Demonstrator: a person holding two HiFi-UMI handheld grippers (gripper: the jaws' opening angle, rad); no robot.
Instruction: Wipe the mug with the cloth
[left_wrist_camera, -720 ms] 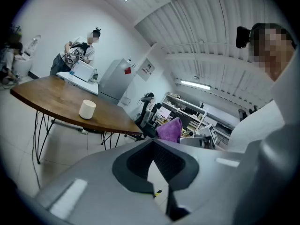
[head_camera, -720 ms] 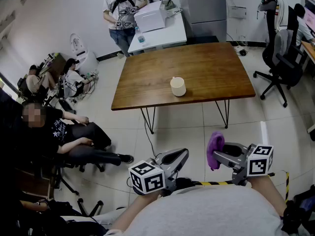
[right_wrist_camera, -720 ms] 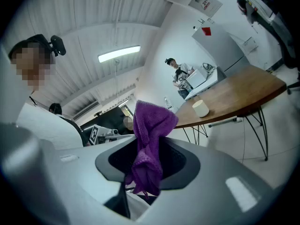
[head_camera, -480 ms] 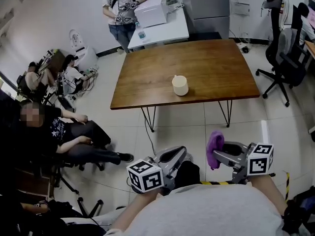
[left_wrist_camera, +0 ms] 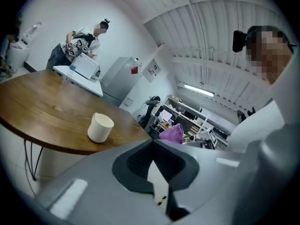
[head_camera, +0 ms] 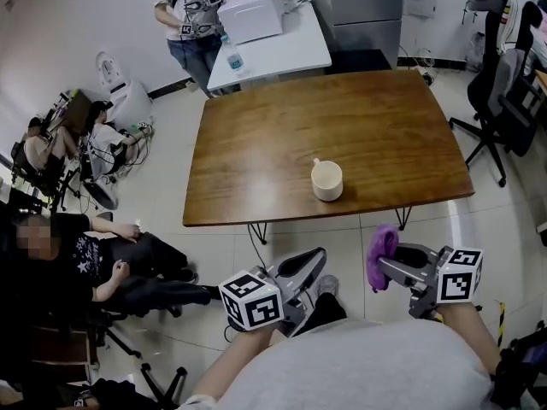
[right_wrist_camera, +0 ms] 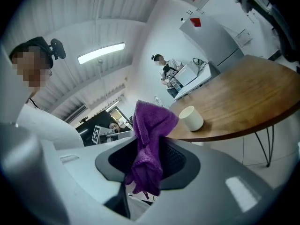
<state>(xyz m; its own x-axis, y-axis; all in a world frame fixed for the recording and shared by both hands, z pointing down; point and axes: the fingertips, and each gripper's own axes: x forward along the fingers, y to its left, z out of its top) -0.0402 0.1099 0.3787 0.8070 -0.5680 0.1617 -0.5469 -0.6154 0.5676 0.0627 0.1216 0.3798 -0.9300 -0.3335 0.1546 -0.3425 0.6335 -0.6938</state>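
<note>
Right tongs (right_wrist_camera: 147, 167) around purple cloth (right_wrist_camera: 151, 128)

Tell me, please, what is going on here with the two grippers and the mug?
A person stands short of the wooden table with a gripper in each hand. The right gripper is shut on a purple cloth, which hangs from its jaws. The left gripper is shut and holds nothing. The cream mug stands upright near the table's near edge, well clear of both grippers, so wiping has not yet begun.

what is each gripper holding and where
The right gripper pinches the purple terry cloth around its bunched middle; the left gripper, jaws together, holds nothing.
</note>
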